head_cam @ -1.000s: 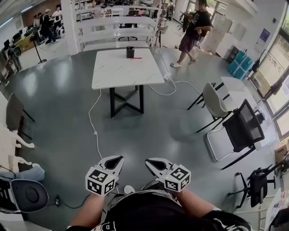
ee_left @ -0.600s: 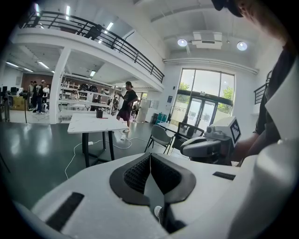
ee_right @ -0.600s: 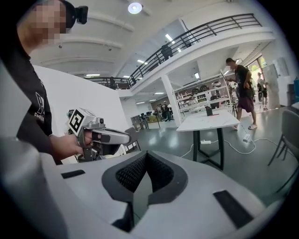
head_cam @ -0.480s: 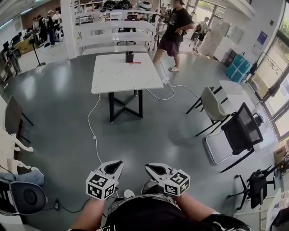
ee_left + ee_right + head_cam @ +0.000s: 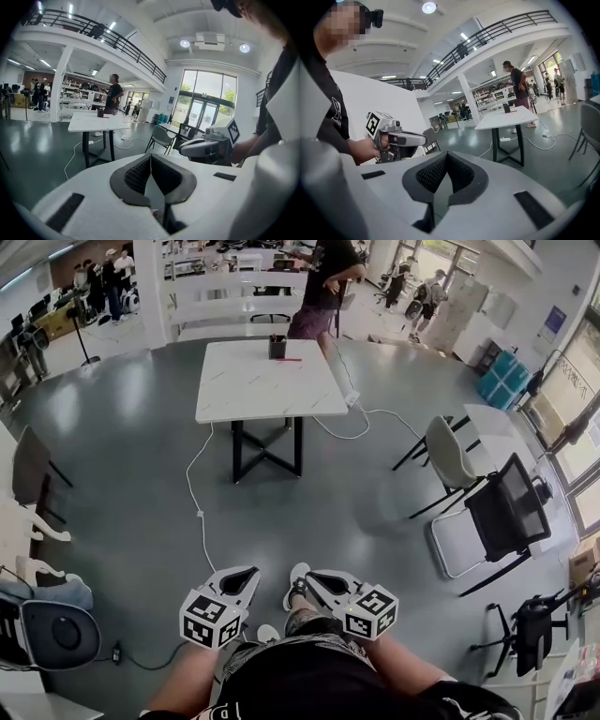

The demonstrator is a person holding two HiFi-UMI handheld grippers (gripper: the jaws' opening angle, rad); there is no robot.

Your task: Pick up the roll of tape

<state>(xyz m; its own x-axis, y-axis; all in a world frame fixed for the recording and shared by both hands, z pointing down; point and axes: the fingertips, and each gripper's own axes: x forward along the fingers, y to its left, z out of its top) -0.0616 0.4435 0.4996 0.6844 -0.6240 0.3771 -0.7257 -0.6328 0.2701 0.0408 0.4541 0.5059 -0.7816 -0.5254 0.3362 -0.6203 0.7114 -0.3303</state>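
Closest in, low by the waist: left gripper (image 5: 246, 571) and right gripper (image 5: 315, 576), both clenched tight, nothing between the jaws. Well beyond: white table (image 5: 267, 381) with a dark cup (image 5: 277, 347) and a red pen-like thing (image 5: 289, 359). No roll of tape to be made out anywhere; perhaps on that table. Probably light, stiff, ring-shaped; best pinched across the wall, one jaw through the hole.
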